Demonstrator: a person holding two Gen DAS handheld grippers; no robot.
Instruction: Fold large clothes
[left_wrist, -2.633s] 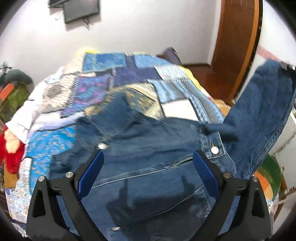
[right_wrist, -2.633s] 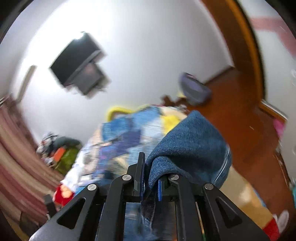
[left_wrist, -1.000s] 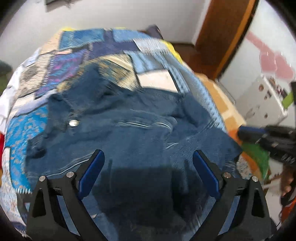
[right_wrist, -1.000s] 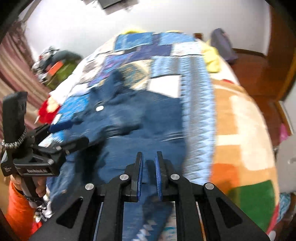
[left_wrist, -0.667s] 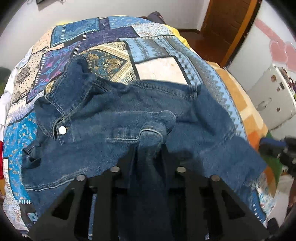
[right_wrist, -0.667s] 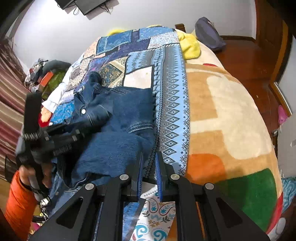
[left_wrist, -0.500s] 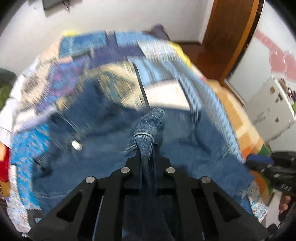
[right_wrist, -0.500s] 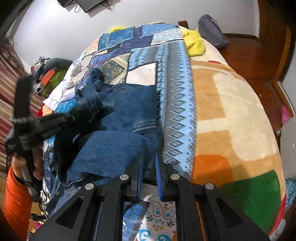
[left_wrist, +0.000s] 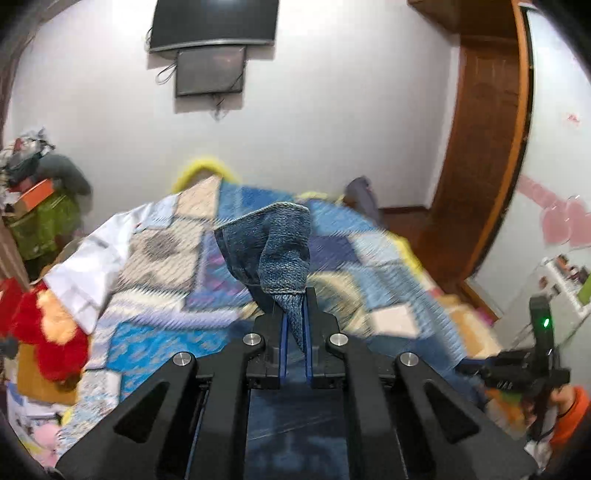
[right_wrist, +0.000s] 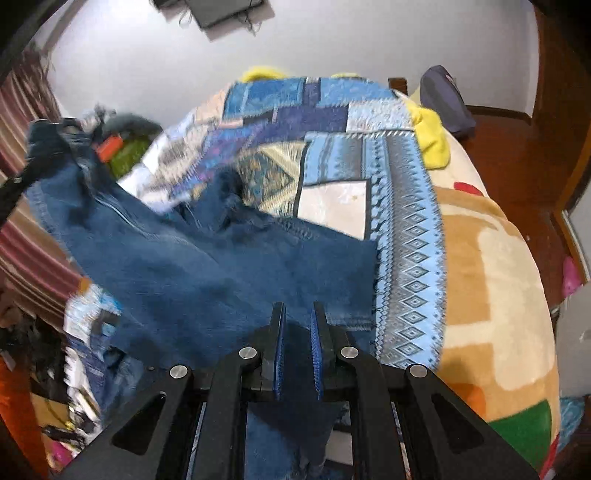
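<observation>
A dark blue denim jacket (right_wrist: 229, 273) lies on the patchwork quilt (right_wrist: 332, 144) of a bed. My left gripper (left_wrist: 293, 325) is shut on a sleeve end of the jacket (left_wrist: 280, 251) and holds it up above the bed. In the right wrist view that sleeve (right_wrist: 55, 155) rises to the upper left. My right gripper (right_wrist: 297, 328) hovers over the jacket's near edge with its jaws nearly closed and nothing between them. It also shows in the left wrist view (left_wrist: 517, 369) at the right.
A tan, orange and green blanket (right_wrist: 495, 295) covers the bed's right side. A red plush toy (left_wrist: 48, 332) and piled things (left_wrist: 37, 206) sit at the left. A wooden door (left_wrist: 480, 147) and a wall TV (left_wrist: 214, 44) stand behind the bed.
My left gripper closed on the jacket's sleeve and lifted it up and to the left. My right gripper let go of the other sleeve and stayed low over the jacket's near edge.
</observation>
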